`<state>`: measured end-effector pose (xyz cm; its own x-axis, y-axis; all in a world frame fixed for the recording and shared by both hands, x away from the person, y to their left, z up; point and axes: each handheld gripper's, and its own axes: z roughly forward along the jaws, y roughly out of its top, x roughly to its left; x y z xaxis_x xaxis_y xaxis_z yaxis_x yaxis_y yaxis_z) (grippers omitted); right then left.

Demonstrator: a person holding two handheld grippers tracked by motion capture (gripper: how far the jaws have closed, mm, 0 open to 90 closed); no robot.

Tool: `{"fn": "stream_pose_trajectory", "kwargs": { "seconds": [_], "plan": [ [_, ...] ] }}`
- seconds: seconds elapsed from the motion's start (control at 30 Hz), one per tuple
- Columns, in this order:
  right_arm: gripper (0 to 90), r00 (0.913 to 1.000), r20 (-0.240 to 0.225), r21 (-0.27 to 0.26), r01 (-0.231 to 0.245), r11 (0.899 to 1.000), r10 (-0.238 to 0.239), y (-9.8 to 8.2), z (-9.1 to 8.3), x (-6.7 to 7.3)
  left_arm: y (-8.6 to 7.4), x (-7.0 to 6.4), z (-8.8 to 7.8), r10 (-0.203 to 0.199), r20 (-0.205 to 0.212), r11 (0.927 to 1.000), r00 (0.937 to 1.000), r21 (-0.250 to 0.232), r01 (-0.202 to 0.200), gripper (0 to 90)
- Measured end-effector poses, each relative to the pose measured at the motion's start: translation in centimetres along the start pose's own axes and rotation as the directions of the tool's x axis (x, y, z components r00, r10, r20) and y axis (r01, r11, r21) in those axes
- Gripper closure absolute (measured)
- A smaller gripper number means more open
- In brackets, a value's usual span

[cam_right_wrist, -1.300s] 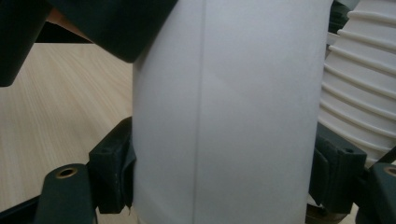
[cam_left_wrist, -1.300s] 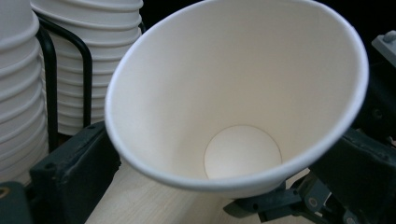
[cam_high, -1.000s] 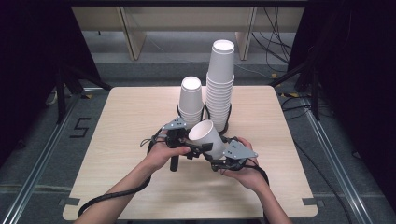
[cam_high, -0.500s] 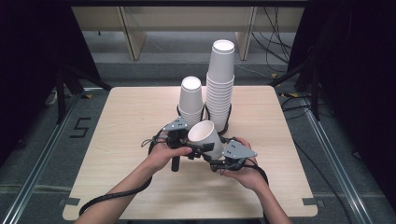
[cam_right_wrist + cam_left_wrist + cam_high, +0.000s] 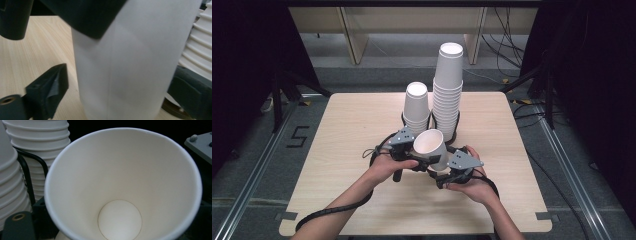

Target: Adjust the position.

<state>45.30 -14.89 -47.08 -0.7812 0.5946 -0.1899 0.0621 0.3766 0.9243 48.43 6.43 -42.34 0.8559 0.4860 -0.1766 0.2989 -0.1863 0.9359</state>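
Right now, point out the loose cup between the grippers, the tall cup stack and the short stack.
loose cup [image 5: 430, 144]: high view, inside wall just below its rim.
tall cup stack [image 5: 448, 95]: high view, stacked rims midway up.
short stack [image 5: 416, 105]: high view, side of the top cup.

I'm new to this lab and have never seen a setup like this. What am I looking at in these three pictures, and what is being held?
No robot here: a person sits at a wooden table and holds a hand-held two-jaw gripper in each hand, the left gripper and the right gripper.

The high view comes from a fixed camera above the table. The other two come from small cameras riding on the grippers, so everything looks very close.

On the table stand a short stack of paper cups and a tall stack, each in a black wire holder.

Between the grippers is a single paper cup, tilted, its open mouth facing the left gripper's camera. The right gripper's jaws sit on either side of its wall; whether they press it I cannot tell.
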Motion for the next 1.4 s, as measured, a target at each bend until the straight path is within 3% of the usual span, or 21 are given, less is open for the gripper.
{"fn": "stream_pose_trajectory", "kwargs": {
  "seconds": [0.2,0.37,0.5,0.7,0.73,0.77,0.83,0.93,0.97,1.0,1.07,1.1,1.23,1.4],
  "plan": [
    [3.1,0.9999,0.017,0.02,0.001,1.0,-0.002,-0.3,-0.3,-0.1,0.3,-0.1,-0.2,0.078,-0.056,0.9965,0.9954,0.034,-0.077,12.2],
    [3.5,0.9997,0.019,0.029,0.015,0.999,-0.016,-0.8,-0.8,-0.1,0.4,-0.3,-0.3,0.175,-0.088,0.9824,0.9806,0.081,-0.168,12.2],
    [4.3,0.9997,0.016,0.027,0.015,1.0,-0.016,-1.1,-1.1,-0.1,0.3,-0.4,-0.2,0.239,-0.078,0.9659,0.968,0.122,-0.228,12.2],
    [5.3,0.9999,-0.014,0.03,0.001,1.0,-0.001,-1.2,-1.2,0.3,-0.1,-0.6,0.0,0.29,-0.033,0.9473,0.9565,0.152,-0.282,12.2],
    [5.5,0.9989,-0.026,0.022,0.039,0.999,-0.038,-1.1,-1.1,0.2,-0.2,-0.6,0.0,0.292,-0.027,0.946,0.9561,0.155,-0.284,12.2],
    [5.7,0.9993,-0.032,0.031,0.019,0.999,-0.018,-1.1,-1.1,0.3,-0.3,-0.5,0.0,0.294,-0.015,0.9435,0.9556,0.164,-0.288,12.2],
    [6.5,0.9983,-0.035,0.015,0.046,0.999,-0.046,-1.1,-0.9,0.2,-0.3,-0.5,0.1,0.292,-0.001,0.9439,0.9565,0.162,-0.288,12.2],
    [11.4,0.998,-0.059,0.016,0.024,1.0,-0.023,-1.1,-0.8,0.5,-0.4,-0.5,0.1,0.283,0.016,0.9459,0.959,0.161,-0.282,12.1],
    [12.0,0.9976,-0.057,0.012,0.042,0.999,-0.041,-1.0,-0.7,0.4,-0.4,-0.5,0.1,0.283,0.021,0.9459,0.959,0.16,-0.282,12.1],
    [12.6,0.9979,-0.064,0.022,0.013,1.0,-0.012,-1.0,-0.7,0.6,-0.4,-0.5,0.1,0.283,0.023,0.9452,0.9588,0.163,-0.283,12.1],
    [13.2,0.9972,-0.066,0.009,0.036,0.999,-0.035,-0.9,-0.6,0.5,-0.4,-0.5,0.1,0.283,0.028,0.9443,0.9586,0.166,-0.284,12.1],
    [13.6,0.9968,-0.077,0.015,0.019,1.0,-0.018,-0.8,-0.5,0.6,-0.4,-0.5,0.1,0.282,0.03,0.9445,0.9589,0.167,-0.283,12.1],
    [14.9,0.9965,-0.082,0.007,0.021,1.0,-0.02,-0.6,-0.3,0.5,-0.4,-0.6,0.2,0.29,0.046,0.9397,0.9559,0.175,-0.294,12.2],
    [15.3,0.9964,-0.081,0.004,0.027,1.0,-0.026,-0.5,-0.2,0.4,-0.3,-0.8,0.3,0.291,0.05,0.9408,0.9554,0.166,-0.295,12.1]
  ]
}}
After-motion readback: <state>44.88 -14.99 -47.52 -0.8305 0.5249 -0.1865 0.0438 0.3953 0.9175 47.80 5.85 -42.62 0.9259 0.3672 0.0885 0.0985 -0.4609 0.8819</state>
